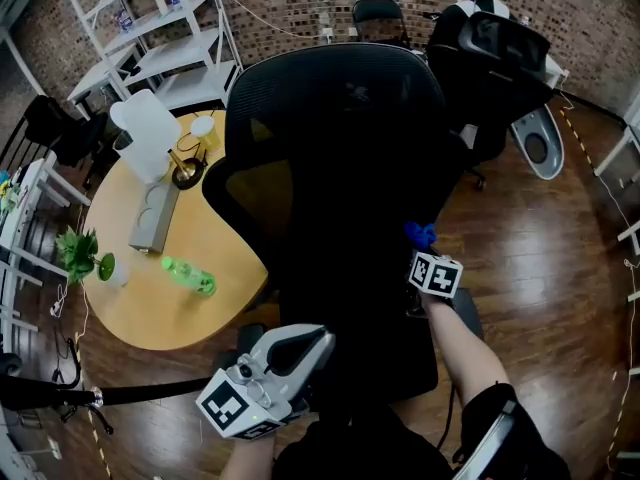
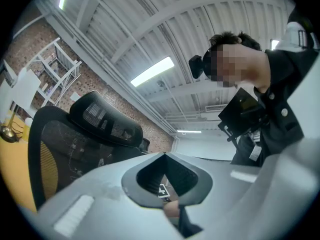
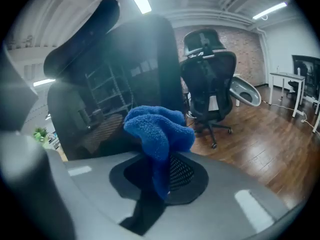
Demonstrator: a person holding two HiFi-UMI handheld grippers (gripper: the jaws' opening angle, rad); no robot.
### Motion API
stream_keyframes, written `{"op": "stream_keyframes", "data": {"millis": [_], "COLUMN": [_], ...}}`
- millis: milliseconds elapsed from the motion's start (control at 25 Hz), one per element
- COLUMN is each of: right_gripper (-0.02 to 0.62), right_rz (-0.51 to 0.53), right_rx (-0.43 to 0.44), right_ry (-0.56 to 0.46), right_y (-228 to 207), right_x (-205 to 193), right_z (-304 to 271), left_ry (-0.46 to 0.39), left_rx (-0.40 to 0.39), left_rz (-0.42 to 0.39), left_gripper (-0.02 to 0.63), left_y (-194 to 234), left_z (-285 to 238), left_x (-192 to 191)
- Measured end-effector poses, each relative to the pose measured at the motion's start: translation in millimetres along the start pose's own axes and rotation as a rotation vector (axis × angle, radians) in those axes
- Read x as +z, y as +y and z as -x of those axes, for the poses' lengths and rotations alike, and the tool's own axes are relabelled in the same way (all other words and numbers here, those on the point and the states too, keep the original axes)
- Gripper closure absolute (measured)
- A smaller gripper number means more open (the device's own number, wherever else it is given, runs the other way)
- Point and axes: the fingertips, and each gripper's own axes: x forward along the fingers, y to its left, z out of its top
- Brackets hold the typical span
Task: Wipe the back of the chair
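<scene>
A black mesh office chair (image 1: 330, 168) fills the middle of the head view with its back towards me. My right gripper (image 1: 421, 243) is low at the right side of that back, shut on a blue cloth (image 1: 420, 234). In the right gripper view the blue cloth (image 3: 157, 131) bunches out of the right gripper (image 3: 161, 156), close to the dark chair back (image 3: 115, 74). My left gripper (image 1: 318, 342) is shut and empty, low at the left near the chair's seat. In its own view the left gripper (image 2: 165, 155) points up past the chair (image 2: 55, 139) towards the ceiling.
A round yellow table (image 1: 150, 298) left of the chair carries a green bottle (image 1: 190, 275), a small plant (image 1: 80, 253) and a grey box (image 1: 155, 218). White shelving (image 1: 160, 28) stands behind it. A second black chair (image 1: 500, 58) is at the back right on the wood floor.
</scene>
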Motion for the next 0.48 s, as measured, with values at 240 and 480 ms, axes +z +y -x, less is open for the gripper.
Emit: {"op": "stream_keyframes", "data": {"millis": [240,480], "right_gripper": [0.543,0.543], "right_rz": [0.054,0.13], "right_rx": [0.107,0.176], "right_ry": [0.096,0.128], "right_y": [67.3,134.9], "right_x": [-46.6,-76.1], "right_z": [-26.1,-39.9], "left_ry": [-0.011,-0.049], "left_rx": [0.085,0.168], "left_rz": [0.001,-0.024], "left_gripper": [0.604,0.604], "left_y": [5.5,9.2], "left_z": [33.8,63.4], "left_x": [2.7,16.0]}}
